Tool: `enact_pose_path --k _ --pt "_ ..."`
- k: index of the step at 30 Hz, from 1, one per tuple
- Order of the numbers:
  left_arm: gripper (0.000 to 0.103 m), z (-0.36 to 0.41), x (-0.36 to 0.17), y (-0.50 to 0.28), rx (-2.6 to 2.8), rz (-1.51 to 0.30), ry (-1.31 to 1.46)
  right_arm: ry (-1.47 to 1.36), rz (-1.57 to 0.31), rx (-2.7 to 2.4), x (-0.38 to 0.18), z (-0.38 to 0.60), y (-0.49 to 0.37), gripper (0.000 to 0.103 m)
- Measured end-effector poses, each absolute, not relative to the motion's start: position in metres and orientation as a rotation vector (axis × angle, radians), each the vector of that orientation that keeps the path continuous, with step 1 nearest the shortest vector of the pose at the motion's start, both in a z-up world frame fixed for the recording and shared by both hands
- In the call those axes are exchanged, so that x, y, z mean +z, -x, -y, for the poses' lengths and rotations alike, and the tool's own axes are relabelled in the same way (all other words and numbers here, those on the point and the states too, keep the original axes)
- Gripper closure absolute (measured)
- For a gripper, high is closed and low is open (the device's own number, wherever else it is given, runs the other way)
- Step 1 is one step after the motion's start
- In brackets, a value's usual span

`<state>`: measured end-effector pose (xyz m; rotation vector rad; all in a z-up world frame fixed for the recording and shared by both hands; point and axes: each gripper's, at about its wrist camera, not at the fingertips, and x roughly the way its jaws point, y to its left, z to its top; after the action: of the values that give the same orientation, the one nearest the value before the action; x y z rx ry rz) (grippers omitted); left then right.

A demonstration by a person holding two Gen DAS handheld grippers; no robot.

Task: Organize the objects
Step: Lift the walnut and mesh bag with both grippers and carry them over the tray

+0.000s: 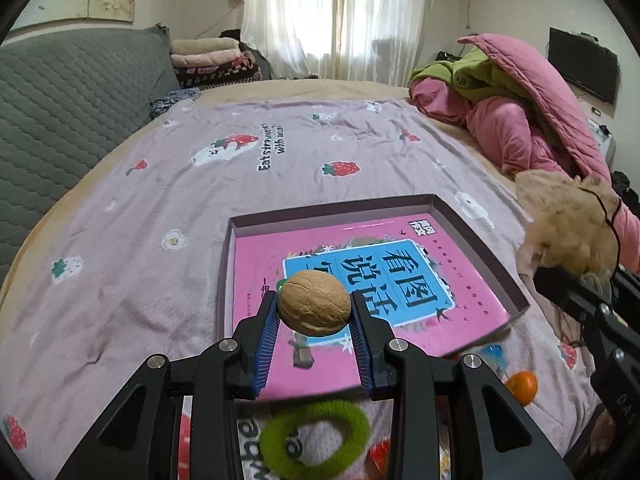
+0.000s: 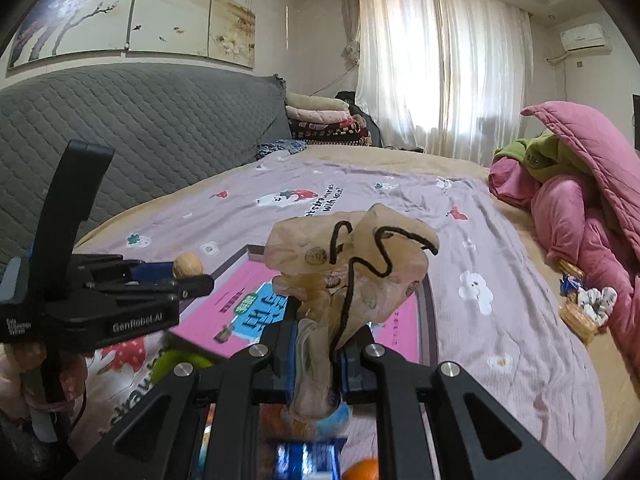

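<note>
The left gripper [image 1: 314, 307] has its jaws clenched on a walnut [image 1: 314, 303] above the box lid [image 1: 476, 236] holding a pink book [image 1: 460, 280]. The right gripper [image 2: 316, 354] is clamped on a crumpled drawstring pouch [image 2: 352, 256] beside it. I would lower the walnut near the book before releasing, since it should roll easily.

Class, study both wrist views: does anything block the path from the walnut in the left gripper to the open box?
Nothing visible does. The walnut, held by the left gripper, hangs over the box, where only a pink book lies flat.
</note>
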<state>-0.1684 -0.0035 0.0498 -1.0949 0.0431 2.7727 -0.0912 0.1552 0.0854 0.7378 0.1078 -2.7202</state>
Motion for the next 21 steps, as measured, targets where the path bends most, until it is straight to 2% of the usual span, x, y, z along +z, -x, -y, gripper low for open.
enact_pose_path --k 12,21 --pt "0.068 0.01 0.025 0.229 2.753 -0.016 1.195 -0.879 -0.161 -2.662 0.085 -0.147 0.154 0.087" --pt "0.068 0.002 -0.006 0.249 2.727 -0.072 1.289 -1.146 -0.201 -2.582 0.03 -0.151 0.195 0.087"
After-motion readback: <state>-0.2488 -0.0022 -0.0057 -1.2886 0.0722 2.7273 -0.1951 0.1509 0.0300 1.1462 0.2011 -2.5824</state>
